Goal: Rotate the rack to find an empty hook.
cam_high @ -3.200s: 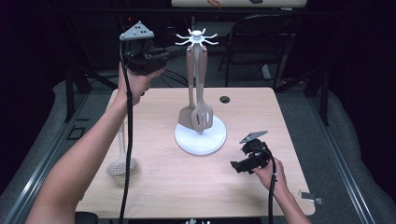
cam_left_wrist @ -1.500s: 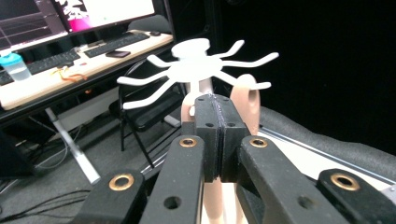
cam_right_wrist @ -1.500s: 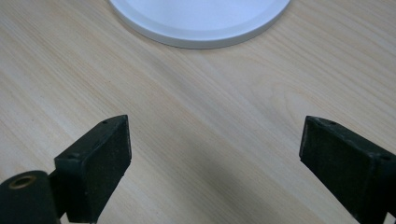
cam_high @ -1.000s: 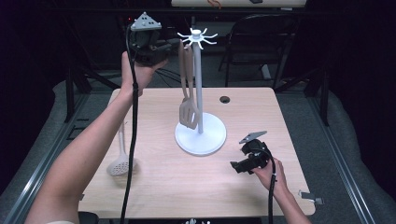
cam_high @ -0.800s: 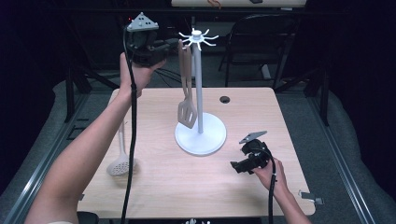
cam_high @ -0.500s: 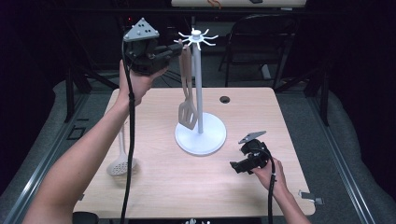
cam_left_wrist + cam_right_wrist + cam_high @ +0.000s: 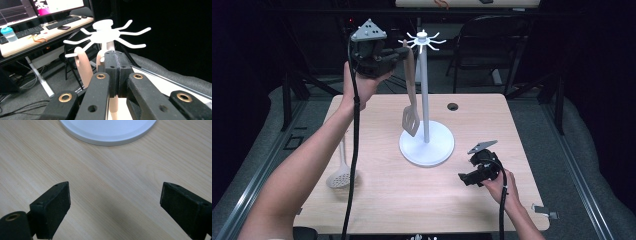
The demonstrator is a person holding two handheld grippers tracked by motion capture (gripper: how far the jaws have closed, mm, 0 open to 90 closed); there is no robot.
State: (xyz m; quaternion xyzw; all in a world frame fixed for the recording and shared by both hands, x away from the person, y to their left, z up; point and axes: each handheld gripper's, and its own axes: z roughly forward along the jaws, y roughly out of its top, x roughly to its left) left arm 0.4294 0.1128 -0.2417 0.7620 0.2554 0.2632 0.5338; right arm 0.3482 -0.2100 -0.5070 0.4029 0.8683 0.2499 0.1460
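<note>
My left gripper (image 7: 402, 51) is clamped on the tan slotted spatula's (image 7: 411, 119) handle top, up beside the white stand's (image 7: 426, 145) hooks (image 7: 107, 35). Since a second ago the spatula has swung slightly leftward. My right gripper (image 7: 115, 205) rests open on the table (image 7: 377, 195). No legible writing.

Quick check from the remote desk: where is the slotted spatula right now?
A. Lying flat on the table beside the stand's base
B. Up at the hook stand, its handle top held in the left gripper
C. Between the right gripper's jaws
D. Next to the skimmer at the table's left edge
B: the slotted spatula dangles beside the stand, its handle top pinched by the shut left gripper; the right gripper sits open near the table.
</note>
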